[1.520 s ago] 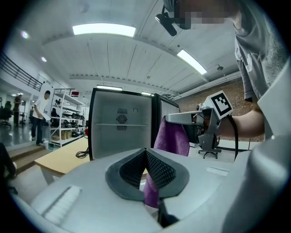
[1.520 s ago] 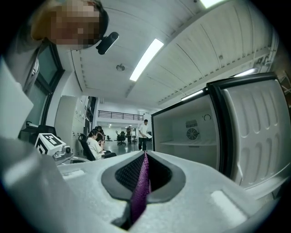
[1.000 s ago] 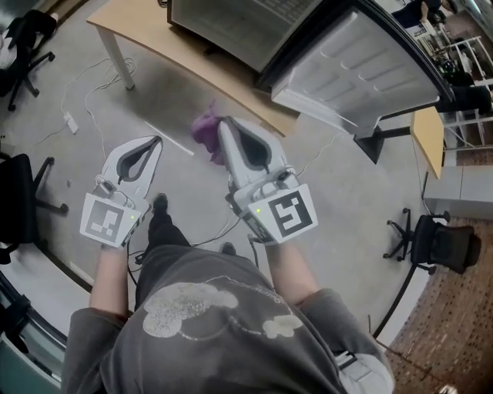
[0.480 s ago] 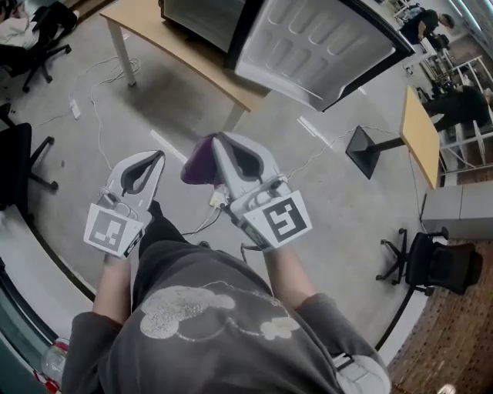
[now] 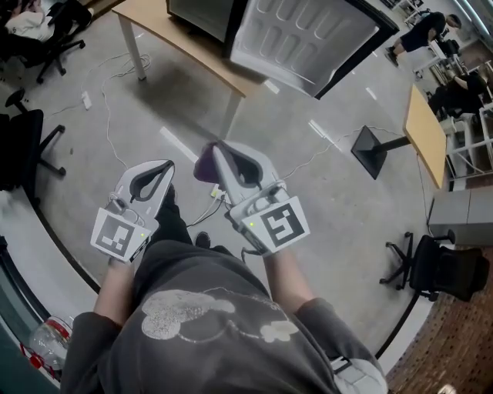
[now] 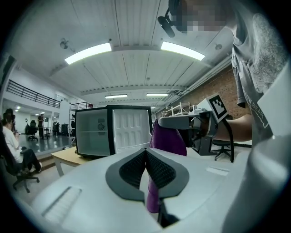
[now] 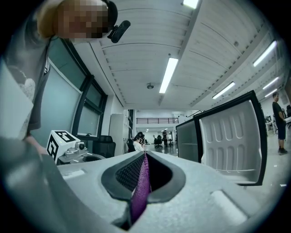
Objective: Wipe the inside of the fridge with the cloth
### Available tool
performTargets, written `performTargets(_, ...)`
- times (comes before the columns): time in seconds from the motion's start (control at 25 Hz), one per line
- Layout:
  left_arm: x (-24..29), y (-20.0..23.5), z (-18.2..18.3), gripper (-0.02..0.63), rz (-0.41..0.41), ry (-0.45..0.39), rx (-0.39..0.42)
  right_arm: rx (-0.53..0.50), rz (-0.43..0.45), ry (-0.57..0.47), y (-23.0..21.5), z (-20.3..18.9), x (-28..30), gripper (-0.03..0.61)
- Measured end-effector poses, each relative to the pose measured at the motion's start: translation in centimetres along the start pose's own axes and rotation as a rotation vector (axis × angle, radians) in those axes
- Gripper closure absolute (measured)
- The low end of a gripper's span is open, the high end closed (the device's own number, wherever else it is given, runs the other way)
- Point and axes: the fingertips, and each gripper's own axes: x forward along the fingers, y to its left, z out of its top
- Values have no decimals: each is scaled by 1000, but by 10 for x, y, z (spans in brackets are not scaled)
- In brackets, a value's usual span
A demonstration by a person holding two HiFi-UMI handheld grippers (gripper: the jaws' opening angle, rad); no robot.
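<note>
The small fridge (image 5: 202, 11) stands on a wooden table (image 5: 166, 37) at the top of the head view, its white ribbed door (image 5: 308, 38) swung open. My right gripper (image 5: 216, 146) is shut on a purple cloth (image 5: 205, 166), which hangs from its tips over the floor, well short of the fridge. The cloth (image 7: 140, 191) shows as a thin strip pinched between the right gripper's (image 7: 144, 154) pads. My left gripper (image 5: 167, 164) is beside it to the left, jaws shut, nothing held. In the left gripper view the left gripper (image 6: 145, 150) points at the fridge (image 6: 93, 132), with the cloth (image 6: 169, 136) hanging at right.
Grey concrete floor with cables (image 5: 108, 92) lies between me and the table. Office chairs (image 5: 27, 150) (image 5: 439, 265) stand at left and lower right. A black stand base (image 5: 373, 150) and a second table (image 5: 427, 127) are to the right. People are far off.
The fridge and table have slid toward the top of the head view and look farther off. Both grippers sit slightly lower. The right gripper keeps hold of the cloth.
</note>
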Motion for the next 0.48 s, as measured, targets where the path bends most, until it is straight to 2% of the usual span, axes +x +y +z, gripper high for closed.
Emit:
performTargets(0.2,-2,-12,12,595,-18,-34,14,0,4,4,6,3,-6,581)
performTargets(0.48,-14,-6,6,595,-13,-13,-6,-11,25,24,24,-5,6,581)
